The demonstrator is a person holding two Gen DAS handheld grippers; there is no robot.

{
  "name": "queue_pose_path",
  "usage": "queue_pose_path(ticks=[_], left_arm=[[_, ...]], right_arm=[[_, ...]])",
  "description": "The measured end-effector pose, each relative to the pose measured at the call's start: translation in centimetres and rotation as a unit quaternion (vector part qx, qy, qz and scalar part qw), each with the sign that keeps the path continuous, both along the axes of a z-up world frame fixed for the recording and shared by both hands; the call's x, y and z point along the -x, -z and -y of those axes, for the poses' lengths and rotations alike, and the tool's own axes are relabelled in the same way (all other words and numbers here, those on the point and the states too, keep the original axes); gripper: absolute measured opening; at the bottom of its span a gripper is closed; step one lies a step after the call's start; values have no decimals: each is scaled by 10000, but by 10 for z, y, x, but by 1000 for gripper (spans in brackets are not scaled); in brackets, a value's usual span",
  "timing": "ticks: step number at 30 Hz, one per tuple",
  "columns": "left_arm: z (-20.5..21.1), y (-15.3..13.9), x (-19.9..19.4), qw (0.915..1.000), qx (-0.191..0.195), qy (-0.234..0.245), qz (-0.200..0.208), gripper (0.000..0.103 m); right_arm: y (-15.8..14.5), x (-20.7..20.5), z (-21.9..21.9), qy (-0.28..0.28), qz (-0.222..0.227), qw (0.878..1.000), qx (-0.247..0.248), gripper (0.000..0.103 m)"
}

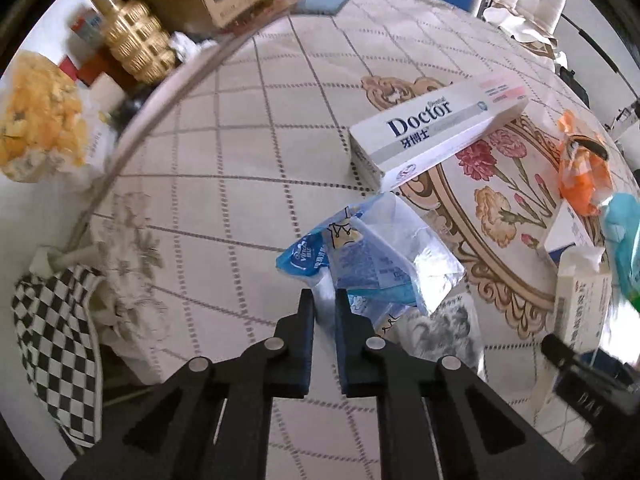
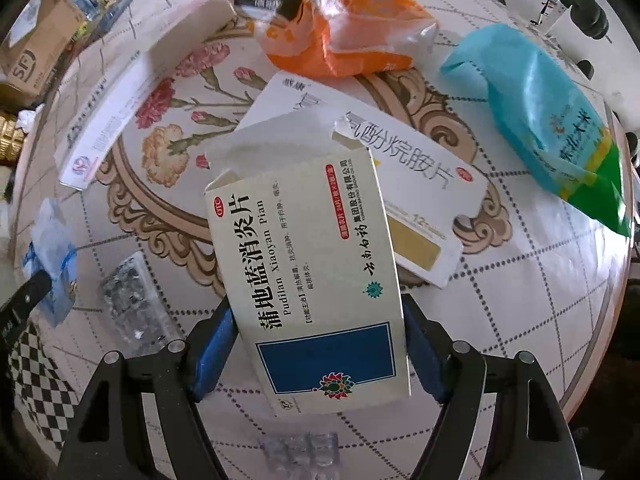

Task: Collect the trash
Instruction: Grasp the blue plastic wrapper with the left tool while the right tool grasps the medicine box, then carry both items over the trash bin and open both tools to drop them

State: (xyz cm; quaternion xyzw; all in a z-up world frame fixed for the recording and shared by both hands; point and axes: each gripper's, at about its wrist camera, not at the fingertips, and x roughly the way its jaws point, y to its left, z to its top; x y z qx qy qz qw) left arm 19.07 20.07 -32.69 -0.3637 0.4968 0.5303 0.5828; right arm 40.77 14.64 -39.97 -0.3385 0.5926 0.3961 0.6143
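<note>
Floral tablecloth, left claw pinching blue wrapper, right claw clamping medicine box (flap open).

wrapper: blue-clear | bag: orange | cloth: black-white check

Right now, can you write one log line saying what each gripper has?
left gripper: shut on blue tissue wrapper | right gripper: shut on Pudilan Xiaoyan Pian box | table: trash remains

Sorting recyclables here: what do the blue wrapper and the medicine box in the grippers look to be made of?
Blue wrapper: thin glossy plastic film, apparently; it crinkles and part looks translucent. Medicine box: printed paperboard with a slight sheen; its torn flap shows a pale, paper-like edge.
</note>
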Motion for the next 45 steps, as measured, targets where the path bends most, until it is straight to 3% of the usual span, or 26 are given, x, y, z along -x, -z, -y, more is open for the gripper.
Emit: queue_pose_path(ticks=[8,13,21,27,32,36,41,45], left_arm=[[38,-43,18,9974,-632,270,-220,7],[77,-65,53,9959,-819,363,-102,7],[150,-83,120,9931,-1008,586,107,7],[207,-65,169,9931,-797,840,174,7],[248,-18,196,9954,-219,923,114,7],[264,43,213,9962,438,741,129,7],[263,151,227,9912,1247,411,140,7],[252,246,231,9826,1812,212,352,8]], right_arm=[[-56,30,45,-96,490,9975,-500,79],[-90,57,77,53,471,9961,-740,79],[-106,118,154,235,187,9947,-986,79],[-99,184,235,186,-18,9959,-888,79],[-64,233,278,-93,-337,9981,-508,79],[-10,267,298,-376,-612,9974,-8,79],[102,291,311,-533,-831,9927,690,79],[199,293,308,-506,-851,9906,940,79]])
